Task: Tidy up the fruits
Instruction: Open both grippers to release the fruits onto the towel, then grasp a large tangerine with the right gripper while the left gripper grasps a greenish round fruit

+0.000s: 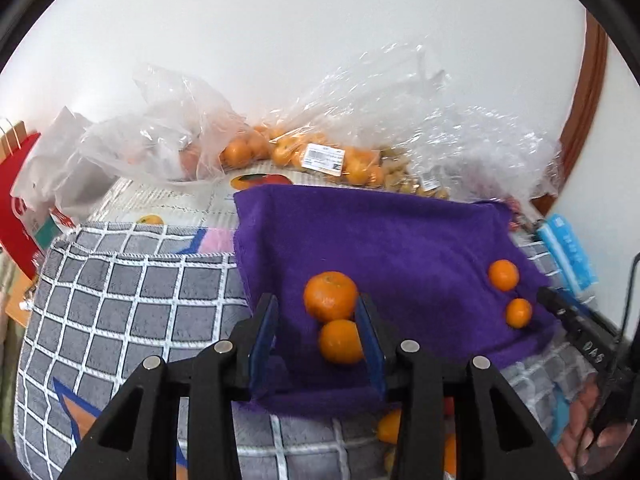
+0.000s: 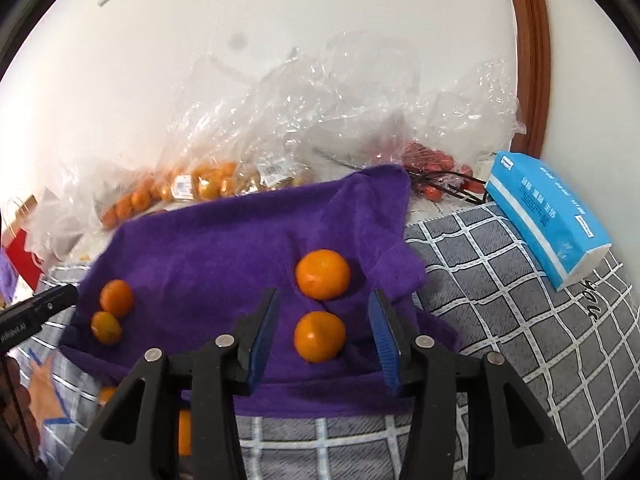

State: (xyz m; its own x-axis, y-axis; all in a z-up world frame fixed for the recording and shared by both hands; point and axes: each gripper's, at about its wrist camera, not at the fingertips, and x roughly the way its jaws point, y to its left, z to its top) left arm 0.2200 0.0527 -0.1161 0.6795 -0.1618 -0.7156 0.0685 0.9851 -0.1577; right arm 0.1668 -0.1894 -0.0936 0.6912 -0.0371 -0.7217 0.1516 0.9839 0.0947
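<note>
Right wrist: jaws spread around a tangerine (image 2: 319, 336).

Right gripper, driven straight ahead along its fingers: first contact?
Likely the nearer small orange mandarin on the purple towel, sitting between the open right gripper fingers; depth unclear.

Four loose oranges lie on one purple towel (image 2: 224, 248): a pair in the middle, orange (image 2: 322, 274) and orange (image 2: 319, 336), and a pair at its left end, orange (image 2: 116, 297) and orange (image 2: 105, 327). One blue tissue pack (image 2: 548, 216) lies on one checked cloth (image 2: 520, 300). Several clear bags (image 2: 280, 136) hold more fruit, too many to count. Two tongs show, one per view.
</note>
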